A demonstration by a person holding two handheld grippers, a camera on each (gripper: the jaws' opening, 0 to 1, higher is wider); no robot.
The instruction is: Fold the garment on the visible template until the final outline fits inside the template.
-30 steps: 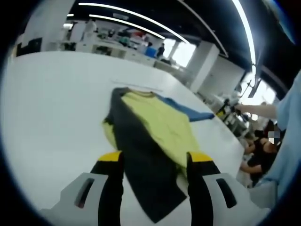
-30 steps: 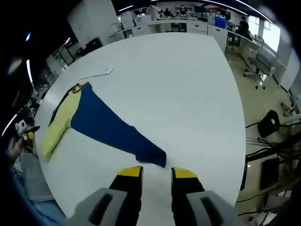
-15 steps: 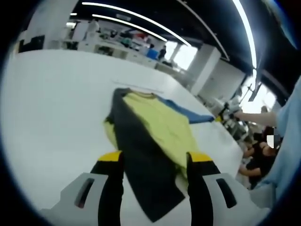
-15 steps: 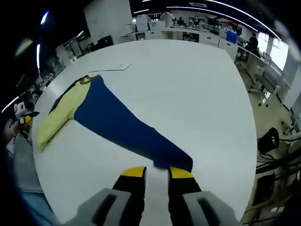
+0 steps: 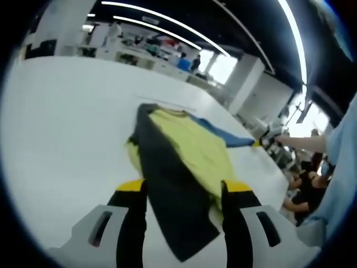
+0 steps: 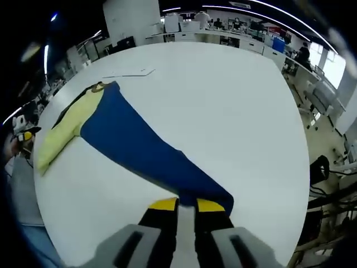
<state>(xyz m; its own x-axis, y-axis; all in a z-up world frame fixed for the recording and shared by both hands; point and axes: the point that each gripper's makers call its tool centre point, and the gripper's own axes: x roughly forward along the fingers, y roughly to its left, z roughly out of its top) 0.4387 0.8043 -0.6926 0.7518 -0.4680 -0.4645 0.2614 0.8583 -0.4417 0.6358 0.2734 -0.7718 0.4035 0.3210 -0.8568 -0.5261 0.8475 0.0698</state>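
The soft yellow knit garment with one dark grey sleeve and one blue sleeve lies flat on the white table. It looks light, limp and likely to drag. The left gripper straddles the grey cuff, jaws apart. The right gripper, nearly closed, seems to pinch the blue cuff; best hold is at the cuffs.
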